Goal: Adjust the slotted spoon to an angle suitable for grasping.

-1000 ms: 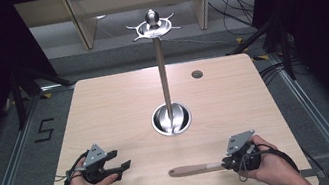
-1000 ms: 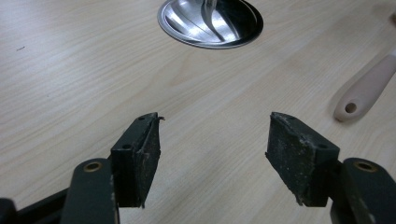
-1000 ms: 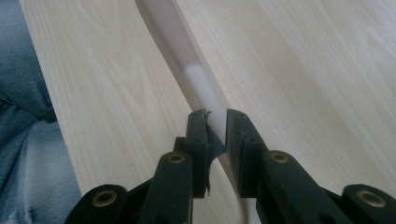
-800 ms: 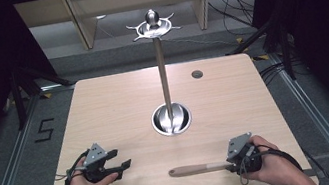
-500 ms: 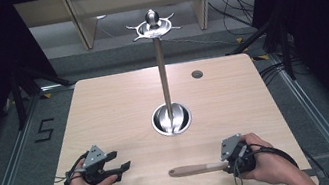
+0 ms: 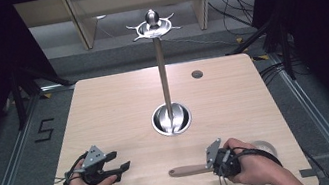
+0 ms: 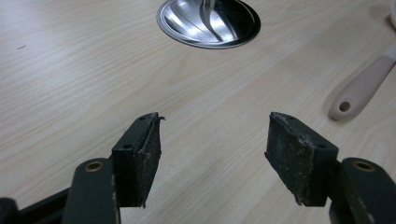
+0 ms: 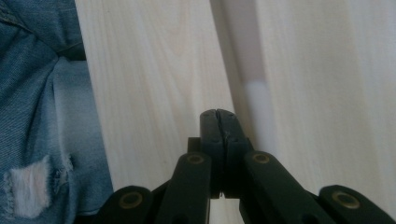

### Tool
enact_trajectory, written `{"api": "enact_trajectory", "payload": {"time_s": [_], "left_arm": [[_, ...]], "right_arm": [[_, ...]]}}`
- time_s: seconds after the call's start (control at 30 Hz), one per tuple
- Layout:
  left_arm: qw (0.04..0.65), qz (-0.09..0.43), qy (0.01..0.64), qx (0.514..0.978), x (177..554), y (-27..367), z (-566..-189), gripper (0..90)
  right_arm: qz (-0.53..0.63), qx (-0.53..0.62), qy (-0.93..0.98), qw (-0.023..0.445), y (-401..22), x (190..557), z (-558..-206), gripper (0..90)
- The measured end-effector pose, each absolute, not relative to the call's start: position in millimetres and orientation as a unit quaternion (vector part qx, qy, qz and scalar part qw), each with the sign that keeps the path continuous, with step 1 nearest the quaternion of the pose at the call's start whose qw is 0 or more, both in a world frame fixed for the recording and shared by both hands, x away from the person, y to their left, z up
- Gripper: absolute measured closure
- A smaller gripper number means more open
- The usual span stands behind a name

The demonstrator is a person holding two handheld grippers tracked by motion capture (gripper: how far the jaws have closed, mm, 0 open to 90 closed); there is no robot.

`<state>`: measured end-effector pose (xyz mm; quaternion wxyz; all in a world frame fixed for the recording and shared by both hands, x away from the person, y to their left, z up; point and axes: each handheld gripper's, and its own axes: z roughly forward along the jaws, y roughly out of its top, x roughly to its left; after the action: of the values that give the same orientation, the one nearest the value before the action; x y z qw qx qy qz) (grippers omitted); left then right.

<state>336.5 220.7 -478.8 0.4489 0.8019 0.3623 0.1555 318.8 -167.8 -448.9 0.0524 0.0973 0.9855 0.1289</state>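
Near the front edge, the right hand-held gripper [image 6: 213,161] is clenched empty beside the beige utensil handle [image 6: 188,170] lying flat on the bench [image 6: 114,106]. The left hand-held gripper [image 7: 212,154] gapes, released. Likely step: grasping; jaws must reopen around the handle.

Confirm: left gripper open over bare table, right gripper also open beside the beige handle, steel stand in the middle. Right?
Not quite. The right gripper is shut, its jaws pressed together with nothing between them, as the right gripper view shows. The rest holds: left gripper open over bare table, beige handle beside the right one, steel stand in the middle.
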Motion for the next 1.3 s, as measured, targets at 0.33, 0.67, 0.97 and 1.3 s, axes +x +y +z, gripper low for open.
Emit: {"api": "enact_trajectory", "payload": {"time_s": [0.33, 0.67, 0.97, 1.3], "left_arm": [[0.451, 0.155, 0.357, 0.803, 336.0, 221.7, -477.3, 34.5], [0.45, 0.155, 0.358, 0.803, 336.2, 221.8, -477.2, 34.5], [0.449, 0.157, 0.359, 0.803, 336.1, 222.2, -476.8, 34.5], [0.454, 0.153, 0.359, 0.801, 336.5, 221.5, -477.7, 34.5]], "right_arm": [[0.092, 0.092, 0.99, 0.057, -147.8, 332.3, -472.5, 90.0], [0.083, 0.167, 0.982, 0.04, -144.8, 340.8, -474.5, 90.0], [0.091, 0.216, 0.972, 0.032, -143.1, 348.4, -474.7, 90.0], [0.112, 0.145, 0.982, 0.056, -141.4, 357.5, -454.8, 74.3]]}}
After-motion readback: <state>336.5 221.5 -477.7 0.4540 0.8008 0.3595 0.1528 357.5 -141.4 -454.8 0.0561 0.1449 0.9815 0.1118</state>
